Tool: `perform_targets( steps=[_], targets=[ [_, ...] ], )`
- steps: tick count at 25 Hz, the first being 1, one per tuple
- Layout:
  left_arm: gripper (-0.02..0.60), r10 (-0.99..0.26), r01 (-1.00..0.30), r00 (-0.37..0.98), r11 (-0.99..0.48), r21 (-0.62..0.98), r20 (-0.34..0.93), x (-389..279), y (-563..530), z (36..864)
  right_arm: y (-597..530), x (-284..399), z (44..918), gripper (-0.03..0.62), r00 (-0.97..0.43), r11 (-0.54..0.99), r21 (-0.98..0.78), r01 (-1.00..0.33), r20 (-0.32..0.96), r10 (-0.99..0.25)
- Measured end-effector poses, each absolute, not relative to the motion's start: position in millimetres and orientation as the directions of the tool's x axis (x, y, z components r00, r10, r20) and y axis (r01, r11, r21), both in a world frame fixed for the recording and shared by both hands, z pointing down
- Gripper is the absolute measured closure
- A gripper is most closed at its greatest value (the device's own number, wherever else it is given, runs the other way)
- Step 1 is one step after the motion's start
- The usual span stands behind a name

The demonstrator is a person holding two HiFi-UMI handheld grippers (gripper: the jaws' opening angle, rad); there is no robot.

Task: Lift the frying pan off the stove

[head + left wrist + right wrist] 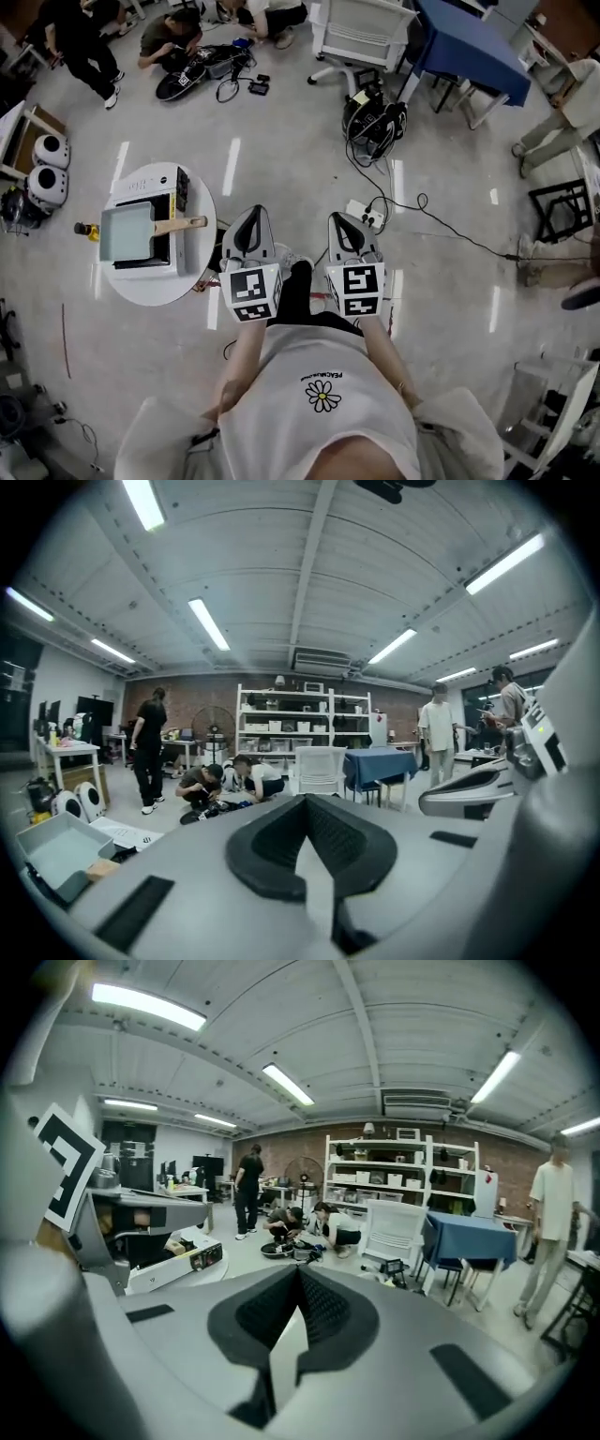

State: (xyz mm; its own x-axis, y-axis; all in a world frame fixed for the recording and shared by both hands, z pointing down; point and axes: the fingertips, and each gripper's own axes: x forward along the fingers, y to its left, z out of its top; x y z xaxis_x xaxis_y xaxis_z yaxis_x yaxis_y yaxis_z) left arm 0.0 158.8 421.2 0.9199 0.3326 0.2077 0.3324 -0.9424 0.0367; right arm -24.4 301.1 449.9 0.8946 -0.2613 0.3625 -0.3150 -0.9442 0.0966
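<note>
A pale green square frying pan with a wooden handle sits on a black portable stove on a small round white table at the left. In the left gripper view the pan shows at the lower left edge. Both grippers hang side by side in front of the person, well right of the table and away from the pan. My left gripper is shut with nothing in it. My right gripper is shut and empty too. The stove appears at the left of the right gripper view.
A power strip and cables lie on the floor ahead of the grippers. Farther off are a white chair, a blue-covered table and people crouched on the floor. Two white round devices stand at the left.
</note>
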Motion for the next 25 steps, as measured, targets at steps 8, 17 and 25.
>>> perform_targets(
  steps=[8,17,25],
  targets=[
    [0.583,0.033,0.022,0.971,-0.998,0.051,0.237,23.7,82.2,443.0,231.4,53.7,448.5,0.591,0.791,-0.803,0.152,-0.576,0.352,-0.501],
    [0.583,-0.291,-0.318,0.914,-0.946,0.056,0.283,40.2,-7.6,452.0,145.8,121.0,453.9,0.591,0.596,-0.592,0.149,-0.792,0.399,-0.696],
    [0.582,-0.565,-0.607,0.766,-0.793,0.053,0.307,29.1,-92.1,447.9,40.8,147.0,451.0,0.591,0.322,-0.296,0.130,-0.946,0.431,-0.843]
  ],
)
